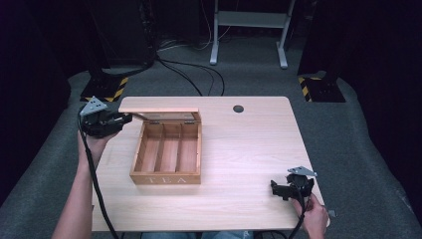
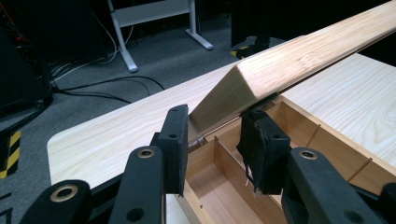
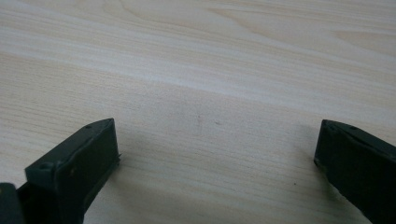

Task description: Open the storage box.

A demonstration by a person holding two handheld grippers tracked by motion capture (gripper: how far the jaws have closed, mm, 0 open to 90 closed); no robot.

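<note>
Here, the left tongs (image 2: 215, 140) clamp the near-left corner of a wooden tea box's lid (image 2: 299, 58), held half-raised over the open tea box (image 1: 167, 154) at the surface's (image 1: 249, 149) left. Stiff, light, hinged wood: grip its edge. The right tongs (image 3: 217, 154) rest apart, empty, near right. The left gripper view reveals the grip; the high view shows three empty compartments.

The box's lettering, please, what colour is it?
White, on the box's light wooden front; high view shows it best.
</note>
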